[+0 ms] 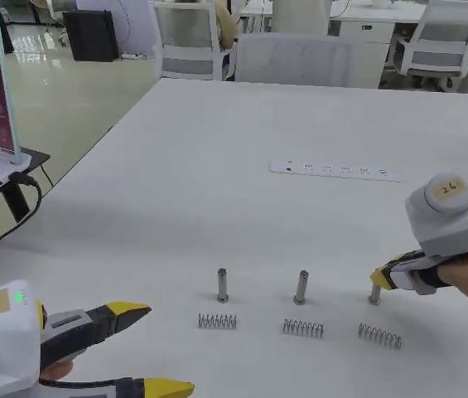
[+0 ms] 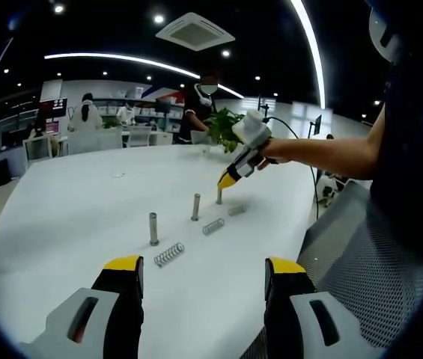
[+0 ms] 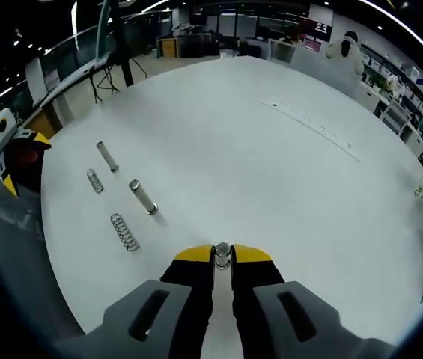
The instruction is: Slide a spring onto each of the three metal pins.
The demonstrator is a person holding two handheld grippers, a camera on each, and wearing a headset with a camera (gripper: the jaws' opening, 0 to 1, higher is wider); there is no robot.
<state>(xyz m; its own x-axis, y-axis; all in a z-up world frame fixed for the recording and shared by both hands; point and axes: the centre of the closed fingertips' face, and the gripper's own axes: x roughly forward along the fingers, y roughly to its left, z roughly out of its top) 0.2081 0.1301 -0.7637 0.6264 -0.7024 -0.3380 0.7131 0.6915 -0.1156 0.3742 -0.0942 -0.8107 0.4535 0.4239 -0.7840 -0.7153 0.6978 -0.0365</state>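
Fingers (image 3: 193,255) around pin (image 3: 222,251) — shaft hidden

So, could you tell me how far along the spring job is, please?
Nothing is done: all three springs lie on the table beside bare pins. In hand: the right gripper is shut on the right pin; the left gripper hangs open. Left: all three springs.

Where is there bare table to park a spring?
Free: the wide patch between the pins and the power strip, and the table left of the left pin. Crowded: the row of pins and springs, where the right gripper clamps the right pin.
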